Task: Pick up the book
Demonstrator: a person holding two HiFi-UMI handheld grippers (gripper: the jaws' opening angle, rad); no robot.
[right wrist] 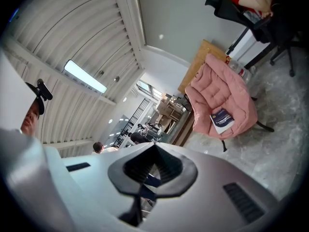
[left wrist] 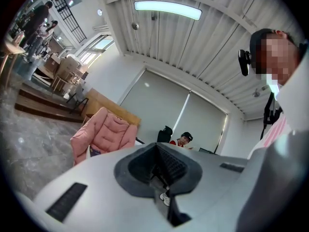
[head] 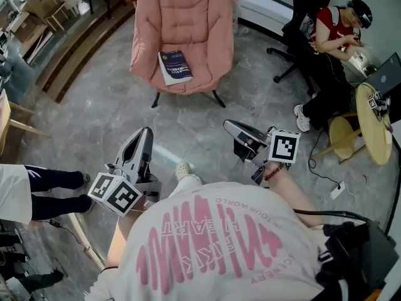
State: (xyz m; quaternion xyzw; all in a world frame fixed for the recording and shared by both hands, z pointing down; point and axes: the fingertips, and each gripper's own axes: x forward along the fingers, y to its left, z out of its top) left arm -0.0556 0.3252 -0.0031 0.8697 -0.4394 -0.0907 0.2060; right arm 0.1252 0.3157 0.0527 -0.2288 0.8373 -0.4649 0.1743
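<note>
A dark blue book (head: 175, 66) lies flat on the seat of a pink padded chair (head: 188, 17) at the top of the head view. Both grippers are held low and near me, well short of the chair, over the grey floor. My left gripper (head: 146, 132) points toward the chair with its jaws shut and nothing in them. My right gripper (head: 227, 125) is shut and empty too. The right gripper view has the book (right wrist: 222, 120) on the chair (right wrist: 227, 93) at the right. The left gripper view has the chair (left wrist: 104, 134) at the left, the book a dark sliver (left wrist: 93, 152).
A seated person in red (head: 338, 33) is at the far right by a black office chair (head: 301, 55), a round yellow table (head: 374, 127) and a stool (head: 343, 137). Another person's legs (head: 47, 193) stand at the left. Wooden steps (head: 75, 49) run along the upper left.
</note>
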